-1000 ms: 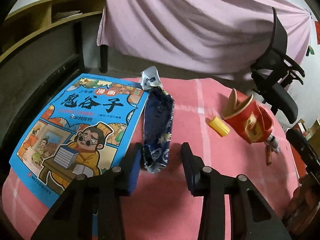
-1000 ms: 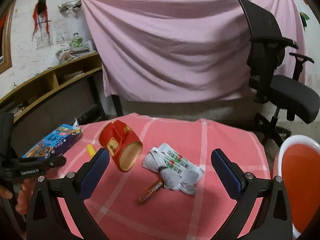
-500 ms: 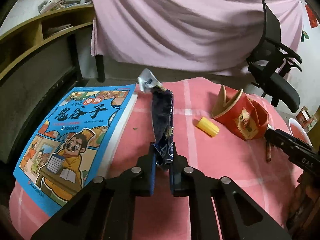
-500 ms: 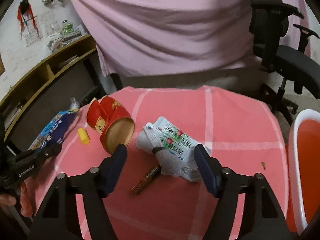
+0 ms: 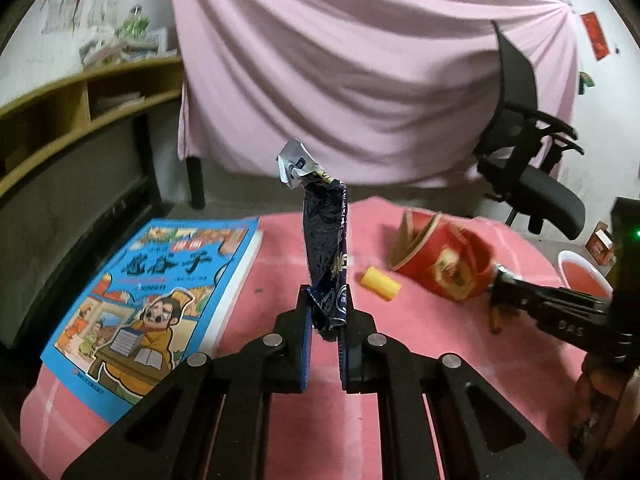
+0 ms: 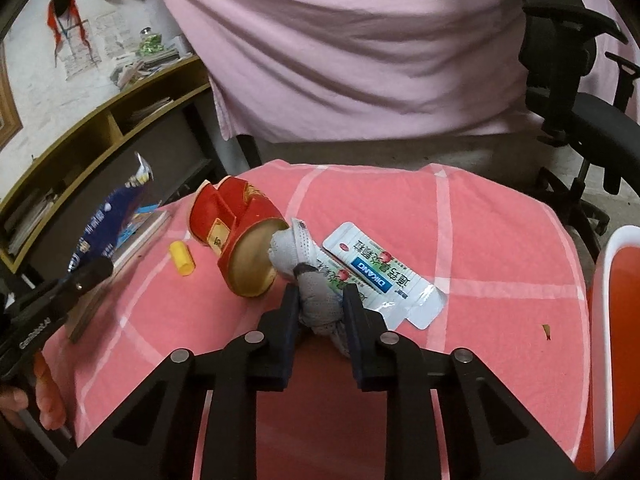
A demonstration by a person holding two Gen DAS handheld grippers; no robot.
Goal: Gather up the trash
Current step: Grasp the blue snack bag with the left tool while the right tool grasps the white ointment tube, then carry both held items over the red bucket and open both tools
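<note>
My left gripper [image 5: 325,314] is shut on the lower end of a dark blue snack wrapper [image 5: 326,240] and holds it upright, lifted off the pink tablecloth [image 5: 400,340]; the wrapper also shows in the right wrist view [image 6: 106,224]. My right gripper [image 6: 320,300] is shut on a crumpled grey-white wrapper [image 6: 316,304], which lies on the cloth beside a flattened white toothpaste box [image 6: 380,276]. A red paper cup [image 6: 240,240] lies on its side, and a small yellow cap [image 6: 181,258] lies left of it.
A blue comic book [image 5: 156,292] lies at the table's left. A white bin with a red inside [image 6: 616,320] stands to the right of the table. A black office chair [image 6: 580,92] stands behind, and wooden shelves [image 5: 60,112] are at the left.
My left gripper shut on the blue wrapper and lifted it upright off the cloth. My right gripper came down and forward and shut on the grey-white wrapper.
</note>
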